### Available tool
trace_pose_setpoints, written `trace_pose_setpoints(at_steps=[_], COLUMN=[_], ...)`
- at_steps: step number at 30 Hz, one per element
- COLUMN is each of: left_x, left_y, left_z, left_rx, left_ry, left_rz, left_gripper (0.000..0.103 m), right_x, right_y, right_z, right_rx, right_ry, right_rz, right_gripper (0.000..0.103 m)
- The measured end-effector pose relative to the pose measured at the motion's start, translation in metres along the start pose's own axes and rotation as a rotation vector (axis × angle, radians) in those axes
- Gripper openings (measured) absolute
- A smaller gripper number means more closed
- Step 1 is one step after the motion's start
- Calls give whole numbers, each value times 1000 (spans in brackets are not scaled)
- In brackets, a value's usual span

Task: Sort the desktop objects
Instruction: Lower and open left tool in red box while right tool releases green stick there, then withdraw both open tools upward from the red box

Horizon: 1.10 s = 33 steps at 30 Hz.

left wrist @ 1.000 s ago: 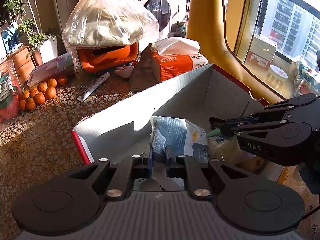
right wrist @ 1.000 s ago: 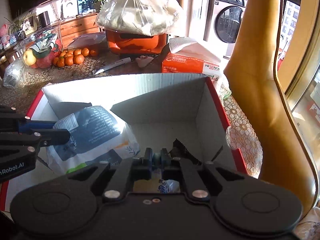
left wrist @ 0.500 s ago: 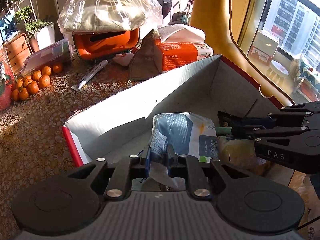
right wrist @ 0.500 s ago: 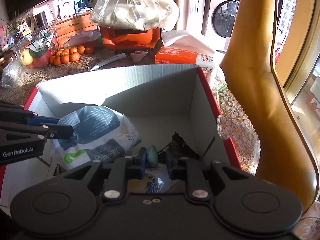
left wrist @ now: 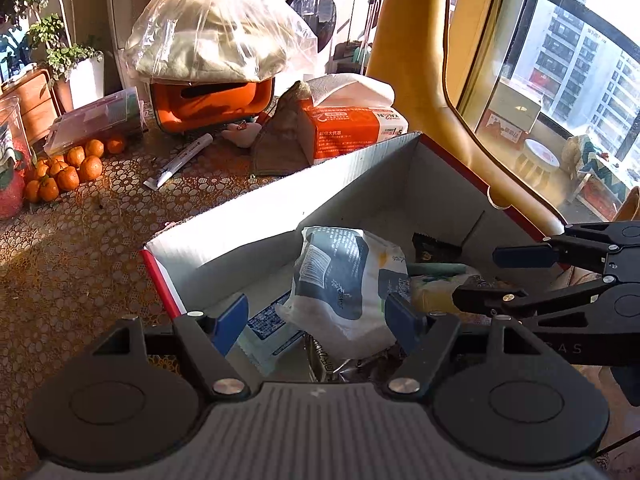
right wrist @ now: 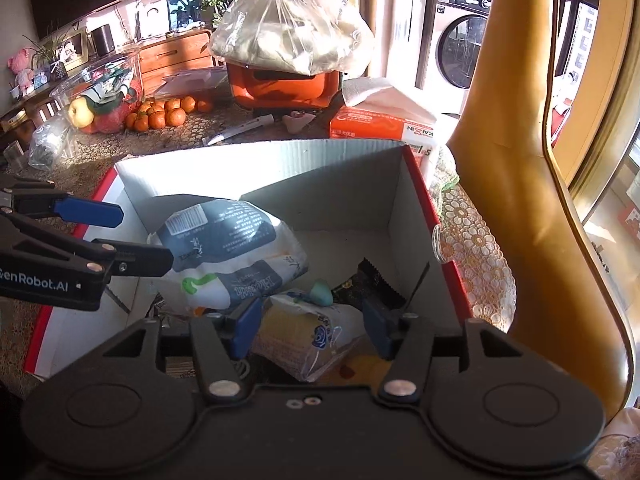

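A white cardboard box with red outer sides (left wrist: 256, 216) (right wrist: 256, 168) stands on the table. Inside lie a blue-and-white soft pack (left wrist: 344, 280) (right wrist: 228, 248), a yellowish packet with a green tip (right wrist: 312, 332) (left wrist: 432, 292) and a dark snack wrapper (right wrist: 372, 284). My left gripper (left wrist: 316, 320) is open just above the blue-and-white pack; it also shows in the right wrist view (right wrist: 132, 236). My right gripper (right wrist: 312, 324) is open over the yellowish packet; it shows at the right in the left wrist view (left wrist: 500, 276).
On the lace-covered table (left wrist: 72, 248) behind the box lie a white tube (left wrist: 180, 160), an orange tissue pack (left wrist: 352, 128), an orange container under a plastic bag (left wrist: 212, 96) and several oranges (left wrist: 64, 168). A yellow chair back (right wrist: 512, 152) stands right of the box.
Both grippers have opened. The left one let go of the blue-and-white pack and the right one let go of the green-tipped packet; both now lie in the box.
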State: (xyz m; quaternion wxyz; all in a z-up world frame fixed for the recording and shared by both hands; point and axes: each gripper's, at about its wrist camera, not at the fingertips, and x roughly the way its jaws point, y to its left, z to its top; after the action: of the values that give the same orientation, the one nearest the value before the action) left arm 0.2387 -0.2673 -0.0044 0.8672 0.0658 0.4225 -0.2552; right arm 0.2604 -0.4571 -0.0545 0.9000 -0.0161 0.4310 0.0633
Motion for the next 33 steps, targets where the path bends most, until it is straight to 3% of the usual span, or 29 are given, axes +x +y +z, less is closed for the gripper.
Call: trace_pose_setpoints(at_steps=[7,18,24,33], left_x=[-21,-49,-66,-87], left_y=[-2,-6,-7,-7], left_z=[-5,-19,-28,-47], left_rx=[4,14,25,29], left_ry=[-31,-65,-88,-125], left_rz=[-1,1,9,18], left_gripper=[76,78,79,103], right_x=[-18,-45,-63,-89], right_y=[9,28,37,49], right_z=[-3,-9,-14,-27], right_rx=[-8,-40,-45,-41], right_ry=[-21,-45,-77,-133], right_rz=[7,12,29,49], right_gripper=[64,66,77,90])
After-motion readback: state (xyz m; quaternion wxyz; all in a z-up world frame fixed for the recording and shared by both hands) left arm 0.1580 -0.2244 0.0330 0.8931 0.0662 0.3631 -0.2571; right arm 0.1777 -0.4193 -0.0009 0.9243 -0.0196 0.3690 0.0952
